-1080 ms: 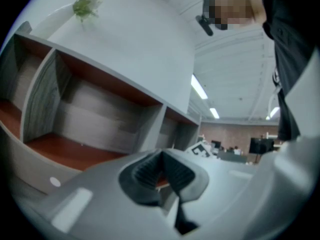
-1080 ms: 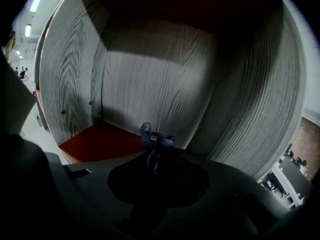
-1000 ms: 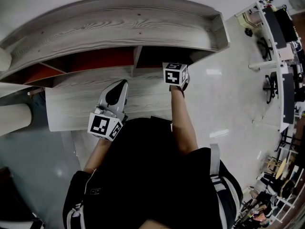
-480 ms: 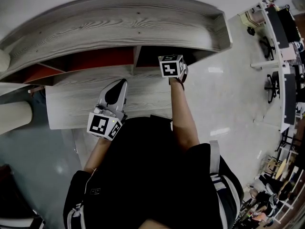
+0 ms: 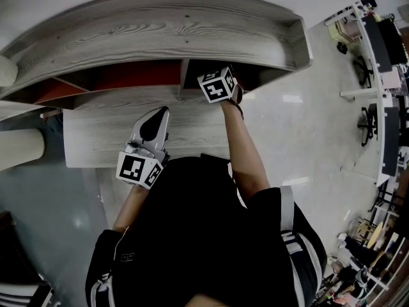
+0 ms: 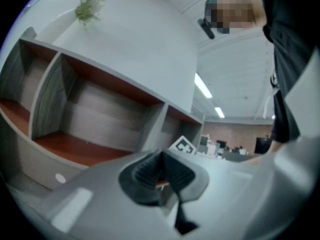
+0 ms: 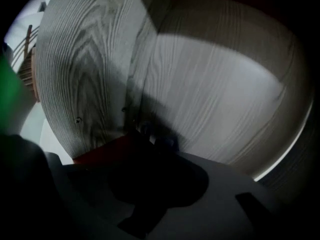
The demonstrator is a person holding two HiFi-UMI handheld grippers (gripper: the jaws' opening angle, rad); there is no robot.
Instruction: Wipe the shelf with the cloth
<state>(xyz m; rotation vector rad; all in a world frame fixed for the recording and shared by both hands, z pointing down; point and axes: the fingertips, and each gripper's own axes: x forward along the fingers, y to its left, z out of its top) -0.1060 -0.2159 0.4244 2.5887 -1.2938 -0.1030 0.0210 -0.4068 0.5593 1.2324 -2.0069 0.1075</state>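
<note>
The shelf point(image 5: 160, 34) is a grey wood-grain unit with red-brown boards point(image 5: 128, 78). My right gripper reaches into its right compartment; in the head view only its marker cube point(image 5: 217, 85) shows. In the right gripper view the right gripper point(image 7: 150, 145) is dark and shut, with a small dark bluish cloth point(image 7: 167, 141) bunched at its tips, against the red board point(image 7: 107, 151) near the grey back wall point(image 7: 210, 99). My left gripper point(image 5: 161, 115) hangs over the lower ledge point(image 5: 102, 146), outside the compartments. Its pads point(image 6: 150, 174) meet with nothing between them.
A divider point(image 5: 182, 78) splits the compartments just left of the right gripper. A green sprig point(image 6: 87, 6) sits on the shelf top. White cylinders point(image 5: 19, 152) stand at the left. Desks and chairs point(image 5: 383, 75) stand far right, beyond glossy floor point(image 5: 300, 146).
The right gripper has slid left and deeper into the compartment, toward the divider. The left gripper has stayed where it was.
</note>
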